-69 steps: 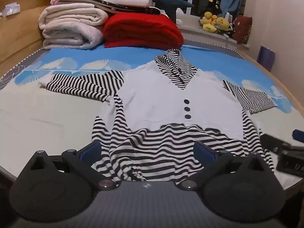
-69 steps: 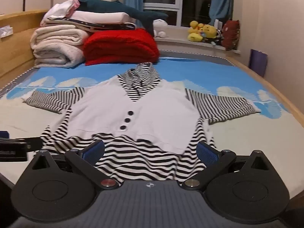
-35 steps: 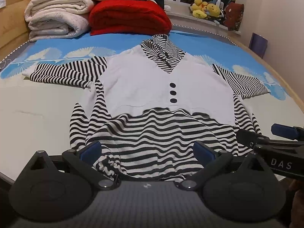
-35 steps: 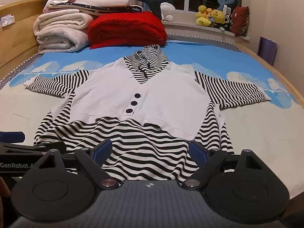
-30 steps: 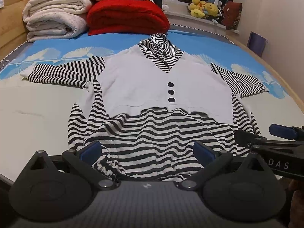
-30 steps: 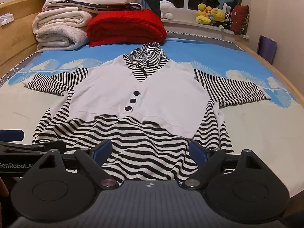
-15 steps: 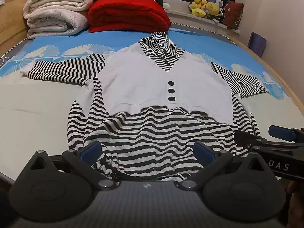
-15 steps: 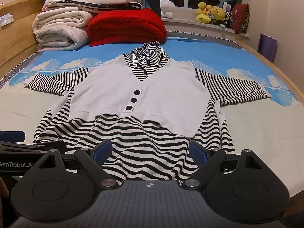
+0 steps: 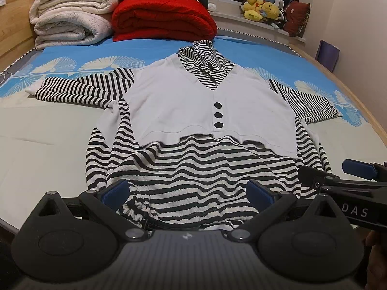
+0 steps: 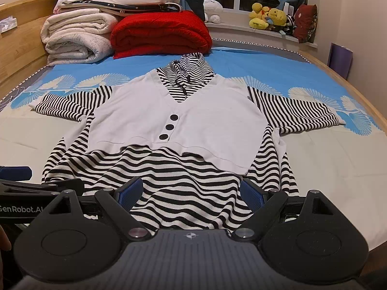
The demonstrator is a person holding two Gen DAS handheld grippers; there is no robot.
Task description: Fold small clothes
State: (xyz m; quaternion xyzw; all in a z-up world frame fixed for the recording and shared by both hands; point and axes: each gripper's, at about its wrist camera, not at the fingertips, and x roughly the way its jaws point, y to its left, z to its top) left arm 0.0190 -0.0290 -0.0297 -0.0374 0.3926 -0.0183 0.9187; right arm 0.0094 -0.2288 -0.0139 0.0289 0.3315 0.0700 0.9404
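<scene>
A: Where is the garment?

B: The striped top lies flat and face up on the bed, both sleeves spread, hood toward the far end, hem at the near edge. Its white vest panel carries three black buttons.

A: Left gripper?

B: The left gripper sits low at the hem, fingers spread wide, nothing held.

A: Right gripper?

B: The right gripper is at the hem too, fingers wide apart, gripping nothing. It sits just right of the left one.

A: Surroundings?

B: A folded red blanket and white quilts are stacked at the far end; plush toys line the windowsill.
</scene>
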